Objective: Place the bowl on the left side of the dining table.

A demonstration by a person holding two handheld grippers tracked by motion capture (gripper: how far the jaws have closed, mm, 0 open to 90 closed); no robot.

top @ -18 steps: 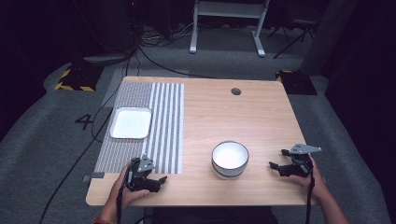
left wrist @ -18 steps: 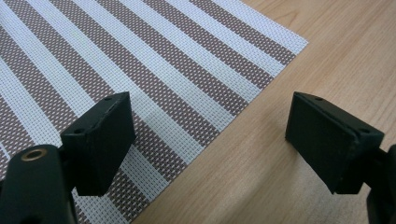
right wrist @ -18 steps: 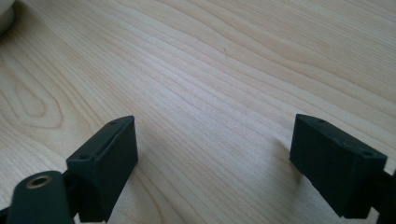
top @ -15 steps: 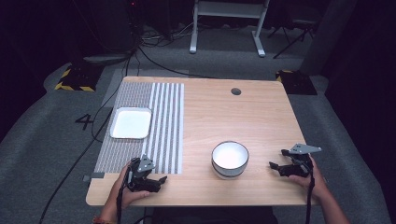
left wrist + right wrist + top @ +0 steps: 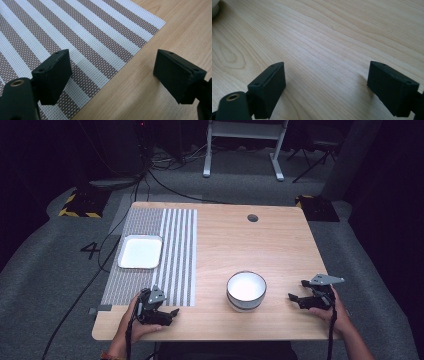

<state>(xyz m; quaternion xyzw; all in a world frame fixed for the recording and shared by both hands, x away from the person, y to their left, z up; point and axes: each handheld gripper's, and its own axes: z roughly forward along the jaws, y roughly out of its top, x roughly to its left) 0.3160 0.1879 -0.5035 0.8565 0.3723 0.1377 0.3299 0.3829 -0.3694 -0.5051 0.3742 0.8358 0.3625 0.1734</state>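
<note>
Item 1: round white ceramic bowl with dark rim [image 5: 246, 291], set on the light wooden table [image 5: 280, 245] near its front edge, right of centre; the inside is seen white and bare.

Item 2: shallow square white tray [image 5: 140, 252], laid on the grey-and-white striped woven placemat [image 5: 172, 255] at the table's left; nothing is seen in it.

Item 3: left gripper [image 5: 171, 313], held low at the front left, at the placemat's near corner. Its jaws are spread wide with nothing between them; in the left gripper view one black pad [image 5: 53, 75] is seen over the mat corner, the other over bare wood.

Item 4: right gripper [image 5: 295, 297], held low at the front right, jaws spread wide over bare wood and pointed toward the bowl, which lies near its tips but apart from them, outside the jaws
</note>
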